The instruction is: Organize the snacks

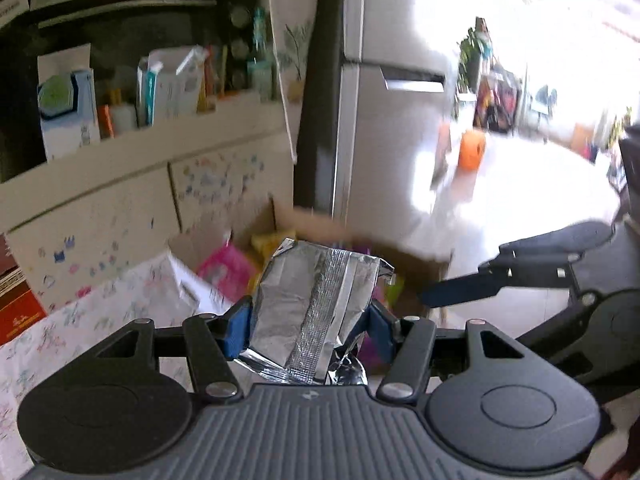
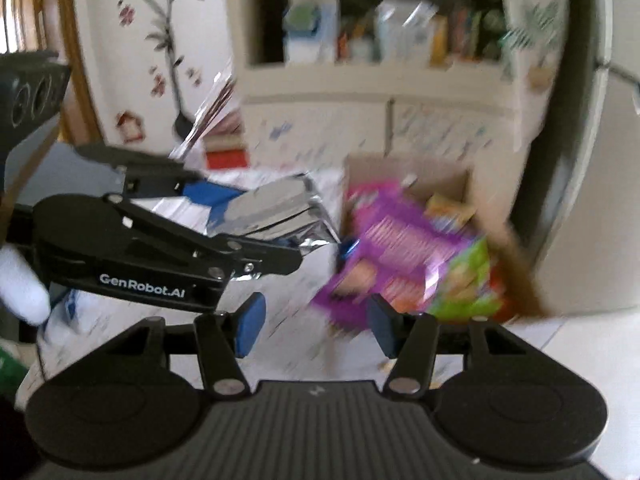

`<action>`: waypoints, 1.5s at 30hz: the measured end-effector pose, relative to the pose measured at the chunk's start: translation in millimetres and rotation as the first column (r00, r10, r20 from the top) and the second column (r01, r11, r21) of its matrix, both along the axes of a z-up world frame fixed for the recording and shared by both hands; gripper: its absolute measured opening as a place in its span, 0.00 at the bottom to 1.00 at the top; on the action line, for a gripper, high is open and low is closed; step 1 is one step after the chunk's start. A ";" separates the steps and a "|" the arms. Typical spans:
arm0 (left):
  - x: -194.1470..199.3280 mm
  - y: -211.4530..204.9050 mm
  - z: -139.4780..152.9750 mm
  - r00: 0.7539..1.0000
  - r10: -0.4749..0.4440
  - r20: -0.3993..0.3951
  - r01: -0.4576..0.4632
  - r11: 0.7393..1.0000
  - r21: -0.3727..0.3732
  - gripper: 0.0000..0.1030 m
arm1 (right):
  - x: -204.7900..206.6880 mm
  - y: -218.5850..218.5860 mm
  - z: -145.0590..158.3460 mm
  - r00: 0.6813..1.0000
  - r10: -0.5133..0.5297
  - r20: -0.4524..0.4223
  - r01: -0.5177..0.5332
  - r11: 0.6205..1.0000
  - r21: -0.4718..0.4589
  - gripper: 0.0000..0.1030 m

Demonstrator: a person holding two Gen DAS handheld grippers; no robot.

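The left tongs [image 1: 310,330] are clamped on a silver foil snack packet [image 1: 316,304], their blue pads [image 1: 239,330] pressing its two crumpled sides, so the packet hangs clear above the patterned worktop [image 1: 80,320] and just on the near side of the open cardboard box [image 2: 404,168]. That box sits at the far right of the worktop, beside the pale fridge [image 1: 392,120], and already holds other snacks: a purple packet [image 2: 396,248] and a green one [image 2: 468,284] lie in it, with a pink one [image 1: 228,268] and a yellow one [image 1: 268,242] showing in the left view. The right tongs [image 2: 316,328] stand part open with nothing between them, pointing toward the box. The foil packet looks light and soft; its skin is creased and dented where it is pinched, so it probably yields readily and may be slick. A hold across the flat middle seam band, as it is taken now, seems safer than a corner, which could slide out or tear. Whatever is inside may be brittle, so a hard squeeze could crush it.
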State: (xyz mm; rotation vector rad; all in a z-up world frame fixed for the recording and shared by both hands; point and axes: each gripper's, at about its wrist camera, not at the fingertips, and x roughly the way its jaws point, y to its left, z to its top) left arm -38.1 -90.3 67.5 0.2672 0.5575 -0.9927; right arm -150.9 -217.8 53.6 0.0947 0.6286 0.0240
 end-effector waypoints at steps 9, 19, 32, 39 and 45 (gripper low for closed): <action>34.0 -55.6 -1.0 0.981 0.176 -0.083 -0.177 0.984 0.000 0.63 | 24.2 -64.2 14.7 0.990 -0.136 -0.041 0.140 0.979 0.147 0.68; 53.0 -84.8 -10.1 0.953 0.287 -0.096 -0.283 0.958 0.044 0.67 | 25.7 -85.9 -0.9 0.960 -0.259 -0.102 0.278 0.912 0.301 0.71; 41.7 -92.0 -1.1 0.912 0.410 0.005 -0.403 0.894 0.194 0.99 | 29.6 -83.9 0.1 0.921 -0.376 -0.099 0.388 0.901 0.193 0.85; 30.4 -79.3 7.6 0.891 0.453 0.023 -0.447 0.868 0.218 1.00 | 31.9 -77.6 2.3 0.908 -0.406 -0.102 0.417 0.898 0.139 0.88; 25.5 -67.3 9.4 0.860 0.509 0.009 -0.497 0.835 0.235 1.00 | 33.6 -70.5 3.4 0.910 -0.402 -0.105 0.411 0.907 0.088 0.88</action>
